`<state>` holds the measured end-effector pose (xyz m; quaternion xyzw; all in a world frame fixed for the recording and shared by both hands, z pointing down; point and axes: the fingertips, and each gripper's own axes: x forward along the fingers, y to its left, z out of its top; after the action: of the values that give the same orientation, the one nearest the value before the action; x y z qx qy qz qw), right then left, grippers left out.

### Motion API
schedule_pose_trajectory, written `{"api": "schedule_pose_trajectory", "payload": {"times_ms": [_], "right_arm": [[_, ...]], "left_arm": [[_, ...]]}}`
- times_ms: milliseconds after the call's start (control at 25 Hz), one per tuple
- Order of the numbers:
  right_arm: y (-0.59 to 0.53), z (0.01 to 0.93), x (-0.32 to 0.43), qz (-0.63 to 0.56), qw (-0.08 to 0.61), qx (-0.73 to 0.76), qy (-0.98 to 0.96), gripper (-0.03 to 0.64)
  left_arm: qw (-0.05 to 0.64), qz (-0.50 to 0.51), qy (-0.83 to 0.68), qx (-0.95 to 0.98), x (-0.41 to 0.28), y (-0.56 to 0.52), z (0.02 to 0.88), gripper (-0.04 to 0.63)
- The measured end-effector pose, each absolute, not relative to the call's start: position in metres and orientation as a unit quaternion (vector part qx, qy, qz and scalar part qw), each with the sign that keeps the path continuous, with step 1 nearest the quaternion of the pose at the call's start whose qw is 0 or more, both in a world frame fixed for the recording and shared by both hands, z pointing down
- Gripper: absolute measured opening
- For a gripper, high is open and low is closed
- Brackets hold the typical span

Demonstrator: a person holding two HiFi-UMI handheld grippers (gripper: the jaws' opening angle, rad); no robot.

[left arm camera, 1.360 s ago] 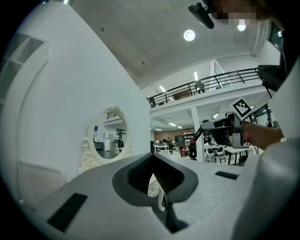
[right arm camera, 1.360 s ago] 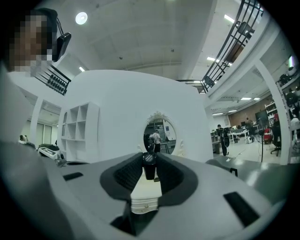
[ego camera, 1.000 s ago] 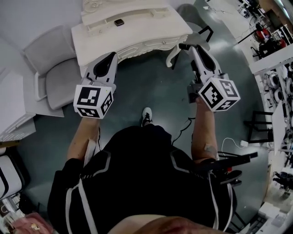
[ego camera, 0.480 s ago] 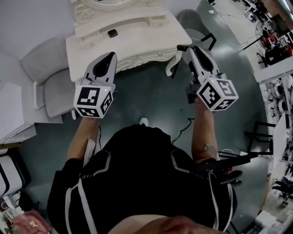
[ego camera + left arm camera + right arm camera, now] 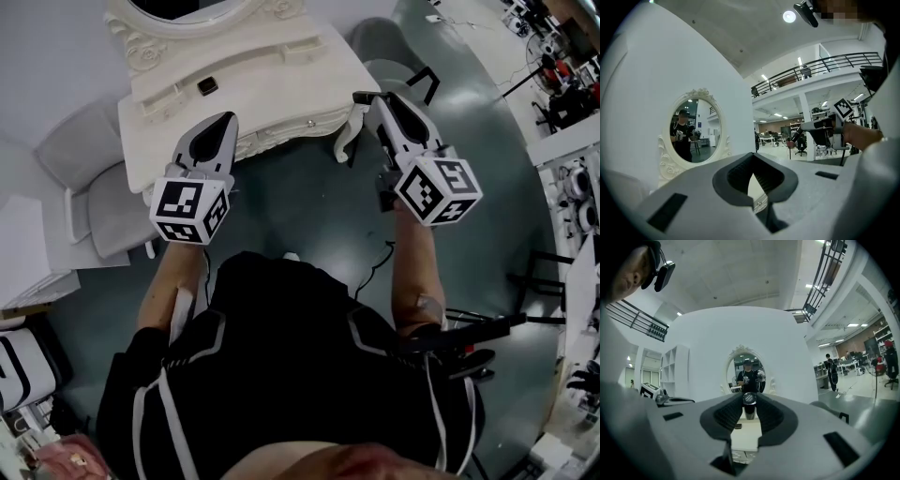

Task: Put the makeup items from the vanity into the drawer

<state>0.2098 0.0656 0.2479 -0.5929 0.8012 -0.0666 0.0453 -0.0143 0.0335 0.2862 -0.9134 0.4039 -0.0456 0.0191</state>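
Observation:
A white carved vanity (image 5: pixel 281 66) with an oval mirror (image 5: pixel 187 9) stands ahead of me. One small dark makeup item (image 5: pixel 207 86) lies on its top, and it also shows as a dark speck (image 5: pixel 737 426) in the right gripper view. My right gripper (image 5: pixel 360 97) hovers by the vanity's right front corner. It is shut on a small dark tube with a shiny round cap (image 5: pixel 749 404), held upright between the pads. My left gripper (image 5: pixel 226 120) points at the vanity's front edge, its jaws closed tip to tip with nothing in them (image 5: pixel 752 161).
A grey padded chair (image 5: pixel 94 187) sits left of the vanity, and another grey seat (image 5: pixel 375 47) is at its right. A low white shelf (image 5: pixel 28 253) is at far left. A cable (image 5: pixel 375 262) runs across the dark floor. Desks and equipment crowd the right edge.
The vanity has slid down and left in the head view and its mirror has come into sight. Both grippers keep the same pose, the right one still holding the tube.

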Motion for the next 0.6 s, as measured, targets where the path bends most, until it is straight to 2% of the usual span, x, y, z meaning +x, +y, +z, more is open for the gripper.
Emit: {"api": "schedule_pose_trajectory", "payload": {"times_ms": [600], "right_arm": [[-0.042,0.272,0.224,-0.072,0.013,-0.598,0.798,0.095]], "left_arm": [[0.011,-0.053,0.398,-0.916,0.003,-0.073,0.311,0.003]]}}
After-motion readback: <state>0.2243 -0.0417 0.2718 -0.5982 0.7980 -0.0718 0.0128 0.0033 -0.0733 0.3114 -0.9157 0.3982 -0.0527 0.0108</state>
